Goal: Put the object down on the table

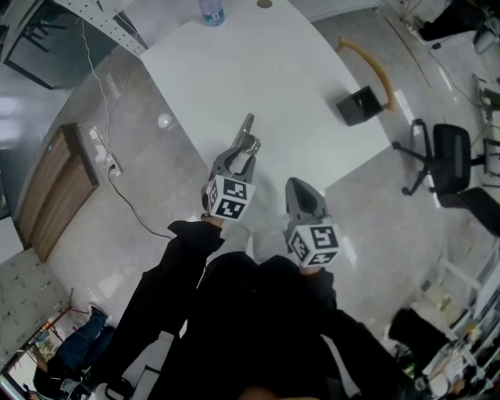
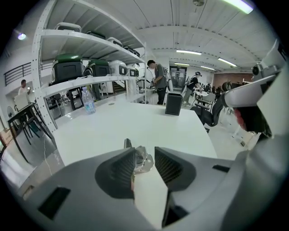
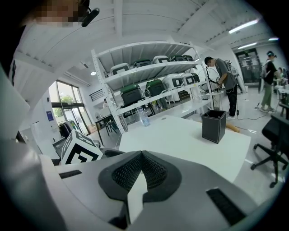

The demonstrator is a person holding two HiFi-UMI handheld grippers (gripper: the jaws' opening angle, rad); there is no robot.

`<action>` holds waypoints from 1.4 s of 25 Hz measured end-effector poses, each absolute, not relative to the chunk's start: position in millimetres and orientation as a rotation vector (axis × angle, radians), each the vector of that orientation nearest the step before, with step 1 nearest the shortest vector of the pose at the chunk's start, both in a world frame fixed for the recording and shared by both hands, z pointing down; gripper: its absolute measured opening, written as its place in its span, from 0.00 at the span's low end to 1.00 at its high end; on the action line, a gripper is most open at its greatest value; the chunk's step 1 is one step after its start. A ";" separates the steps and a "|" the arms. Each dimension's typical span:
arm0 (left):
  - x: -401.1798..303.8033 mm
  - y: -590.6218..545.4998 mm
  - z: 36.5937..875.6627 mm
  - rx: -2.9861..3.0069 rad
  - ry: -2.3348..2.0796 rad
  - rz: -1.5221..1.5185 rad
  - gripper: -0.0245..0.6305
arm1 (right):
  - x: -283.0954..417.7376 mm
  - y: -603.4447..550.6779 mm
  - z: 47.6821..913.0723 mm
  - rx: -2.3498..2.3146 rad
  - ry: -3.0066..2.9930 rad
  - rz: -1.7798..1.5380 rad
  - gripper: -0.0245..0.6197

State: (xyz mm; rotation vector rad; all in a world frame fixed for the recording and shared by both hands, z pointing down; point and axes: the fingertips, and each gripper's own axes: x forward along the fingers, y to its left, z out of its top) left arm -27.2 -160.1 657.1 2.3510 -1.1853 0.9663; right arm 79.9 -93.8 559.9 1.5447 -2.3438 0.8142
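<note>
Water bottle (image 2: 88, 101) stands at the far left of the white table (image 1: 258, 70). Left gripper (image 1: 241, 156) hovers with jaws parted and pads clear of the metal object (image 2: 143, 162), which lies on the tabletop at their tips. Right gripper (image 3: 141, 155) is clenched on nothing. Black box (image 3: 213, 126) stands at the right.

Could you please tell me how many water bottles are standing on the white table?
1: the water bottle stands at the table's far edge, near the shelving. No other shows.
</note>
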 end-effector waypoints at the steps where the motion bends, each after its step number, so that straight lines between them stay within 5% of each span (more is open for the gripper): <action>1: -28.1 -159.9 652.9 2.353 -1.197 0.950 0.22 | 78.7 -92.6 558.0 1.543 -2.347 0.809 0.04; 20: -35.3 -139.5 558.4 2.426 -1.299 0.731 0.22 | 63.3 -86.1 500.9 1.567 -2.430 0.656 0.04; 35: -43.8 -133.9 482.9 2.419 -1.365 0.449 0.09 | 63.4 -102.0 450.4 1.591 -2.500 0.535 0.04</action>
